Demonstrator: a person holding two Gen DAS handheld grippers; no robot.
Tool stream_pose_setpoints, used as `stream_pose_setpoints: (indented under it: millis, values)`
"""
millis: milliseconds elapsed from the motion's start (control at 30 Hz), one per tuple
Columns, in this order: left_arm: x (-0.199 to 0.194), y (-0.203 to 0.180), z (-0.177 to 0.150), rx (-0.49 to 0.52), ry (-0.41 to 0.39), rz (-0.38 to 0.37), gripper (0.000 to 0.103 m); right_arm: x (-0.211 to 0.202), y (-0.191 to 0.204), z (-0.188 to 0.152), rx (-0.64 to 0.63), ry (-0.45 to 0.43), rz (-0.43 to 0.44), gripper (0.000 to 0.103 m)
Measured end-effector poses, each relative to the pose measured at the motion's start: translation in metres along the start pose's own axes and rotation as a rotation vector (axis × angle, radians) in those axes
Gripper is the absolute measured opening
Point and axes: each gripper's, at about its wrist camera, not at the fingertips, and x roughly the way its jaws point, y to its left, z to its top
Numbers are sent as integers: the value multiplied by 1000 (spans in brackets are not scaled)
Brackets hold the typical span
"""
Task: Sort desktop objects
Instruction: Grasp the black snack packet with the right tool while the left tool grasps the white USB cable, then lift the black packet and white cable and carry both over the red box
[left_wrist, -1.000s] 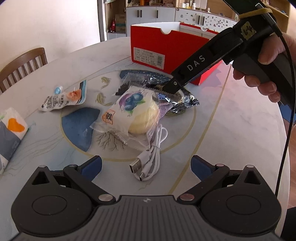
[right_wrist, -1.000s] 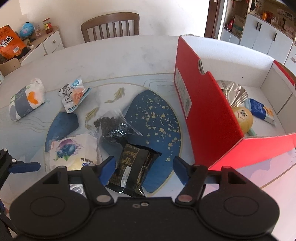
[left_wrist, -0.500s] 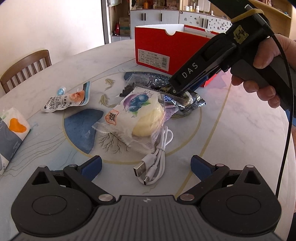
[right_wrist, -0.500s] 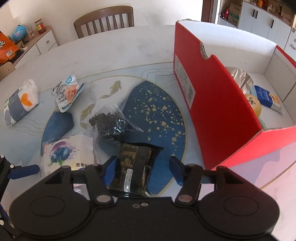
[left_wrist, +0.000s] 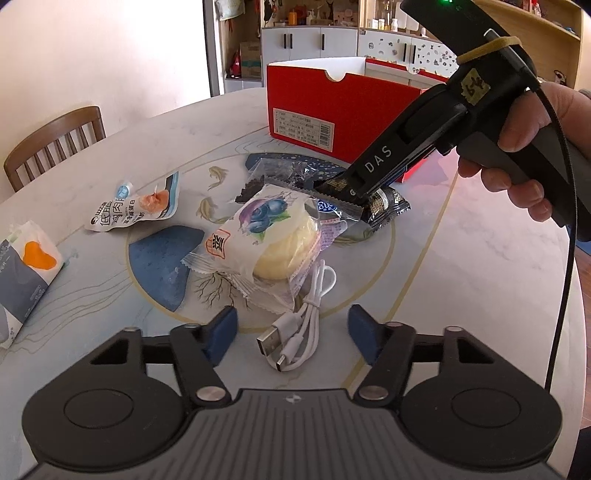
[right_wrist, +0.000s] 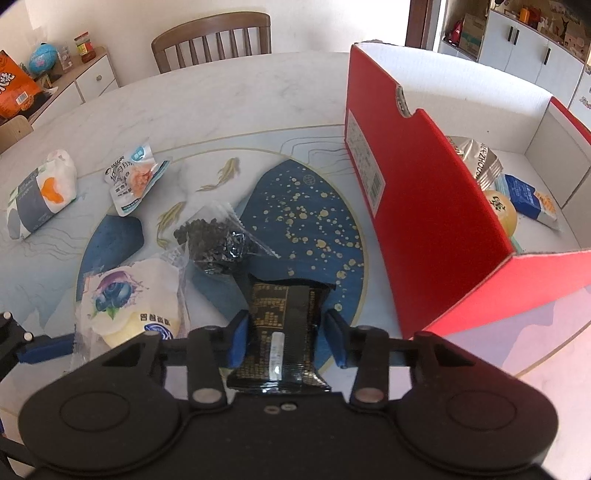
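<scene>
A black snack packet (right_wrist: 286, 325) lies on the table's blue pattern. My right gripper (right_wrist: 287, 341) straddles it, its blue pads close on either side, left one touching, small gap on the right. In the left wrist view the same packet (left_wrist: 384, 206) shows under the right gripper's tip. A blueberry bun pack (left_wrist: 273, 240) and a white USB cable (left_wrist: 299, 332) lie in front of my left gripper (left_wrist: 293, 332), which is open and empty above the cable. A red shoebox (right_wrist: 424, 206) stands to the right with several items inside.
A clear bag of dark beans (right_wrist: 216, 240), a chicken snack pouch (right_wrist: 135, 177) and a tissue pack (right_wrist: 40, 192) lie on the round marble table (right_wrist: 221, 96). A wooden chair (right_wrist: 212, 40) stands at the far edge.
My right gripper has moved down over the black packet and its jaws have narrowed around it. My left gripper has drifted slightly, staying open.
</scene>
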Motion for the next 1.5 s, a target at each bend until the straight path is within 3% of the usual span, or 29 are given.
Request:
stream_pose_setpoints:
  millis: [100, 267, 400, 600, 967, 1500]
  values:
    - [-2, -2, 1, -4, 5, 0, 43, -1, -1, -2, -1, -3, 0, 39]
    - [-4, -5, 0, 0, 9, -13, 36, -4, -2, -6, -2, -3, 3, 36]
    - [-8, -6, -3, -13, 14, -17, 25, -8, -3, -11, 2, -4, 3, 35]
    - [-17, -13, -12, -17, 6, -34, 22, -18, -5, -25, 17, -1, 15, 34]
    - [-34, -12, -19, -122, -7, -60, 21, -50, -5, -56, 0, 10, 36, 33]
    - [-61, -16, 20, -163, -76, -84, 21, -107, -9, -59, -13, -38, 81, 33]
